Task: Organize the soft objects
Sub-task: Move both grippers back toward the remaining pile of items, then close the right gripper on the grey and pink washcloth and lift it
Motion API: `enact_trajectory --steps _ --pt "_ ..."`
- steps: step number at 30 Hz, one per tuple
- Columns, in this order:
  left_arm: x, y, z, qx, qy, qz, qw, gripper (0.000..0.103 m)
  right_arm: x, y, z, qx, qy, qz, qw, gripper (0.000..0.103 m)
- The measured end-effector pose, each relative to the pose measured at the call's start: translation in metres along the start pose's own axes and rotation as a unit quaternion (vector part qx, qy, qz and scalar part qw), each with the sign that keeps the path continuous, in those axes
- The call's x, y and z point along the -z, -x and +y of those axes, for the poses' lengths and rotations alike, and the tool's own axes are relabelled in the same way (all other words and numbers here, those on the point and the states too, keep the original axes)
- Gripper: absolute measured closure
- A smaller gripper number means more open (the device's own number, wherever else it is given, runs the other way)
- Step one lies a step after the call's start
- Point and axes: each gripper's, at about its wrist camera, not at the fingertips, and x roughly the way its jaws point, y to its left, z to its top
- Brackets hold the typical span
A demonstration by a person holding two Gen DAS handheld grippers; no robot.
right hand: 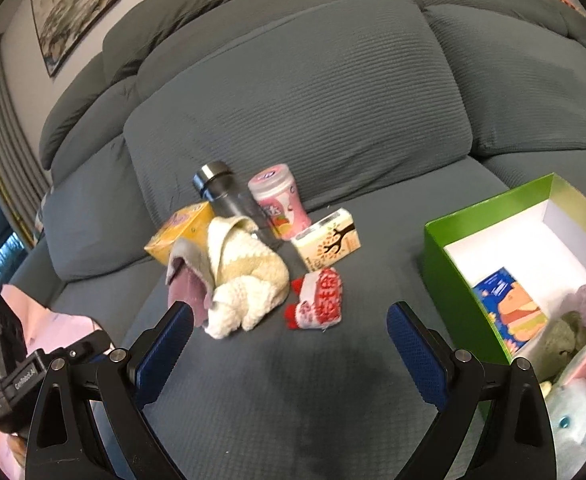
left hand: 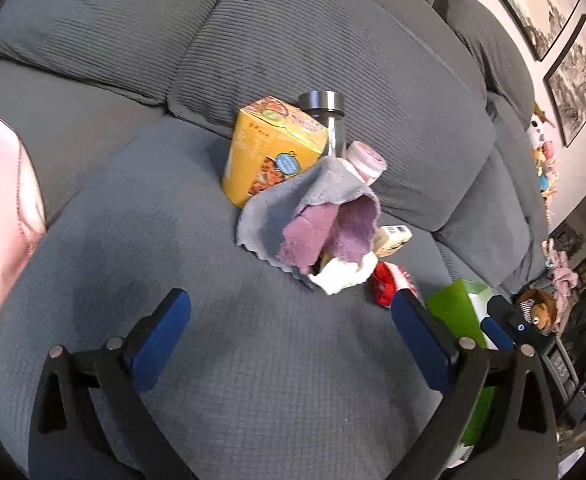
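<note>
Ribbed grey cloth sofa [right hand: 301, 92], fluffy cream knit sock [right hand: 249, 280], soft fuzzy purple towel [left hand: 333, 232], shiny metal bottle cap [left hand: 320, 101], smooth green cardboard box [right hand: 453, 280]

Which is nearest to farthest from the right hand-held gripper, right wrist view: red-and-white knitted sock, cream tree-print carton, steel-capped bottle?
1. Red-and-white knitted sock, just ahead of the right hand-held gripper.
2. Cream tree-print carton, behind the sock.
3. Steel-capped bottle, rear left, by the backrest.

Cloth [right hand: 191, 280] and knitted piece [right hand: 245, 280] ahead-left of right gripper [right hand: 289, 340], small sock [right hand: 317, 300] straight ahead, cartons and bottles behind, open box [right hand: 453, 272] right holding plush toys [right hand: 573, 400]
</note>
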Motion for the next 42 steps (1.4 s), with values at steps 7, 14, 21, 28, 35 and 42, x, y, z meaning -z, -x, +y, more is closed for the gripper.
enact_trajectory --steps 7,14,21,28,35,42 --pt "0.0 -0.001 0.005 -0.02 0.008 0.007 0.9998 0.003 0.009 -0.014 0.007 0.0 -0.008 0.027 1.0 0.005" --pt "-0.001 -0.004 0.012 -0.05 0.008 0.02 0.9985 0.004 0.011 -0.047 0.016 0.026 -0.006 0.076 0.997 0.005" --pt "-0.001 -0.008 0.02 -0.115 -0.006 0.022 0.9931 0.004 -0.013 -0.084 0.056 0.005 0.017 0.09 0.996 0.005" --pt "-0.006 -0.008 0.032 -0.126 0.003 0.022 0.9917 0.004 -0.035 -0.121 0.112 -0.007 0.064 0.076 0.995 0.022" --pt "-0.009 -0.005 0.041 -0.127 0.024 0.026 0.9913 0.004 -0.024 -0.139 0.114 0.006 0.057 0.087 0.995 0.092" --pt "-0.008 -0.001 0.043 -0.115 0.041 0.025 0.9922 0.004 -0.046 -0.039 0.109 -0.071 0.039 -0.002 0.997 0.093"
